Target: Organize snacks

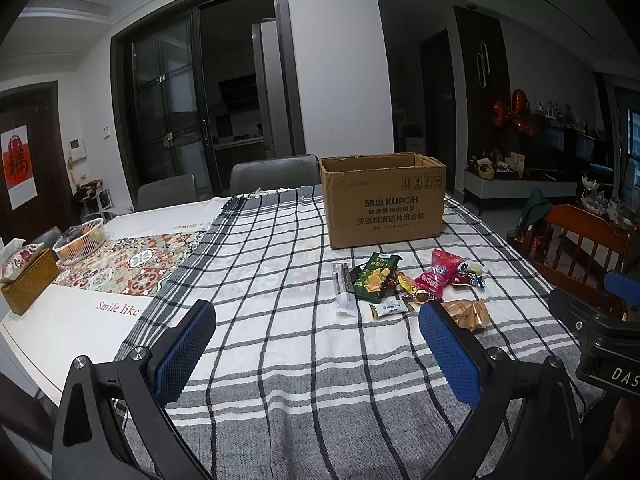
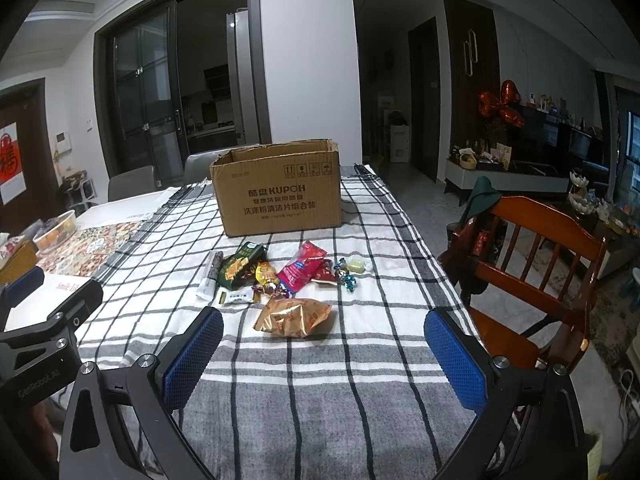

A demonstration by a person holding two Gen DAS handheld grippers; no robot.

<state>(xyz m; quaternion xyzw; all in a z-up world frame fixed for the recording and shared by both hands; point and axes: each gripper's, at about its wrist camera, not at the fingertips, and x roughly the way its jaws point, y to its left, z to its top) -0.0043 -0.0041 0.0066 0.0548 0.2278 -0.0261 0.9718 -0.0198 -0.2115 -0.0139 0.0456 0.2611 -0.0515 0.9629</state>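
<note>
Both grippers hover above the checked cloth (image 2: 320, 380) on the surface, each spread wide and holding nothing. The left gripper (image 1: 316, 354) sits left of the snack pile (image 1: 404, 284), which lies ahead and to its right. The right gripper (image 2: 324, 356) faces a golden snack bag (image 2: 294, 317) just ahead. Behind the pile stands an open cardboard box (image 2: 278, 194).

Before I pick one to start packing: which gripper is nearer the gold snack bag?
Right. The gold snack bag lies just ahead of the open right gripper; the left gripper sits off to its left.
</note>
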